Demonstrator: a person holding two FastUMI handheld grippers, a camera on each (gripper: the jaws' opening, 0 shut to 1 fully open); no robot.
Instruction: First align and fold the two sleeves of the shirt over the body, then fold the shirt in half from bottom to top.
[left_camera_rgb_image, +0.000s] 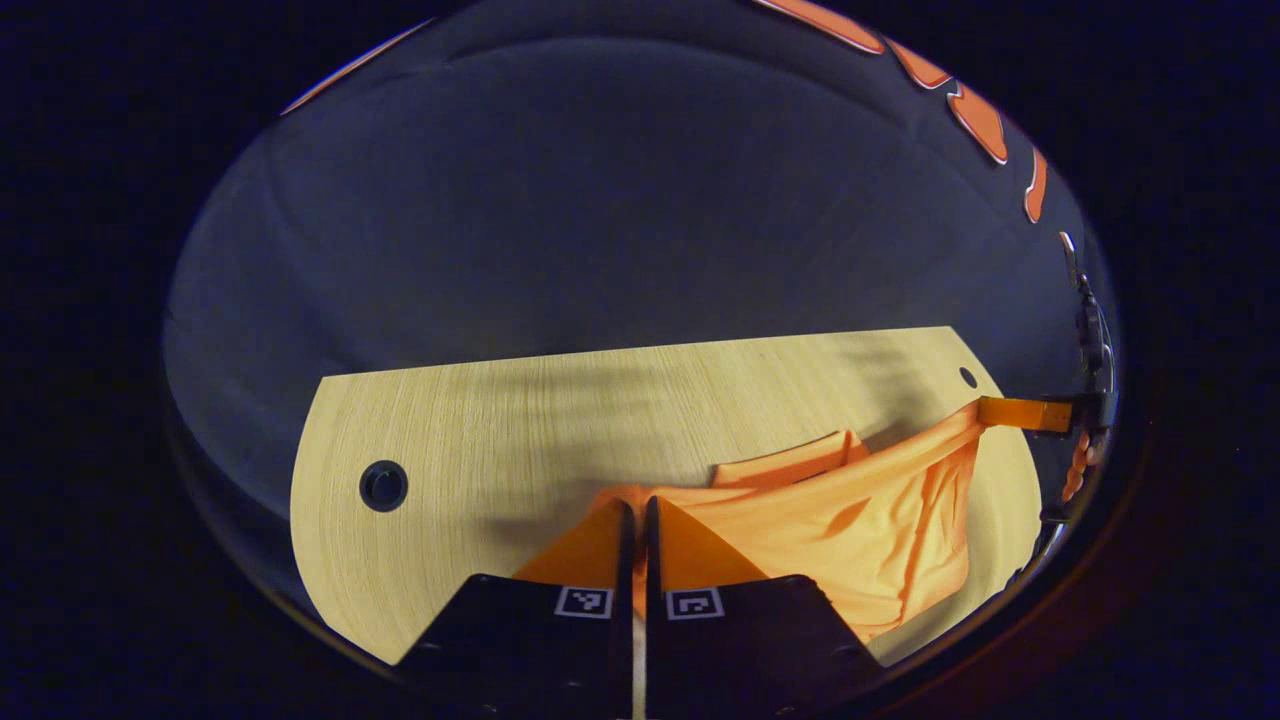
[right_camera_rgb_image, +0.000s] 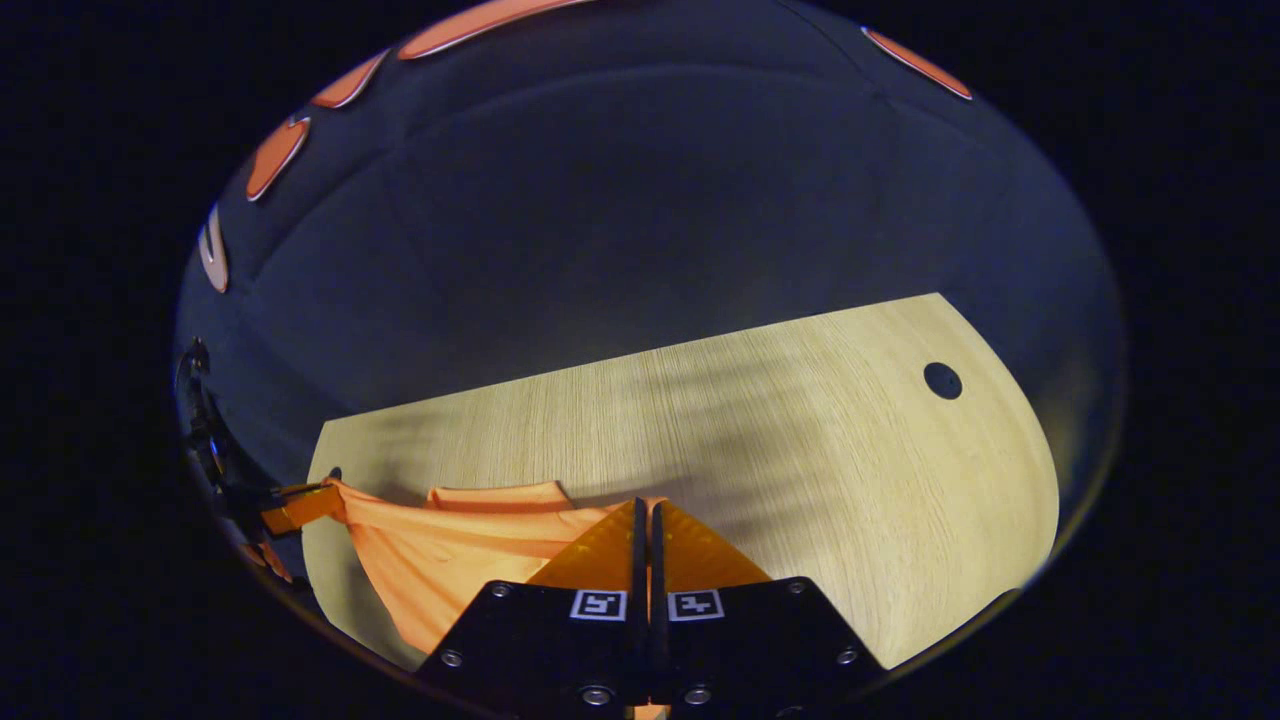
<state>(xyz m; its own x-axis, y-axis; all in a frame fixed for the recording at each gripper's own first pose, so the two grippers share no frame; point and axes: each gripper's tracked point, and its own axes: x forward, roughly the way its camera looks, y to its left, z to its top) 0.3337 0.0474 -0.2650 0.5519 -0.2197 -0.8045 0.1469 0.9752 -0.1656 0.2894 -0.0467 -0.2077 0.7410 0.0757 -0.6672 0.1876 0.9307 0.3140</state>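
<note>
Fingers (left_camera_rgb_image: 622, 530) of the left gripper (left_camera_rgb_image: 640, 512) stand pressed together with only a thin slit between them, clamped on an edge of the orange shirt (left_camera_rgb_image: 860, 520). The right gripper (right_camera_rgb_image: 645, 515) shows the same state in its own view: jaws nearly closed, cloth pinched at the tips. In the left gripper view the right gripper appears far off at the right edge, holding the opposite end of the same hem, so the shirt (right_camera_rgb_image: 450, 560) hangs as a sagging sheet between the two tools above the wooden table (left_camera_rgb_image: 520, 420). A further part of the garment rests on the table just behind the raised edge.

Judged step: the bottom-to-top fold, with the lifted edge being carried toward the far part.

Procedure for a clean fold:
- Keep both grippers level and equally tensioned to remove the sag.
- Advance both together.
- Lay the edge flush on the resting part before releasing.
</note>
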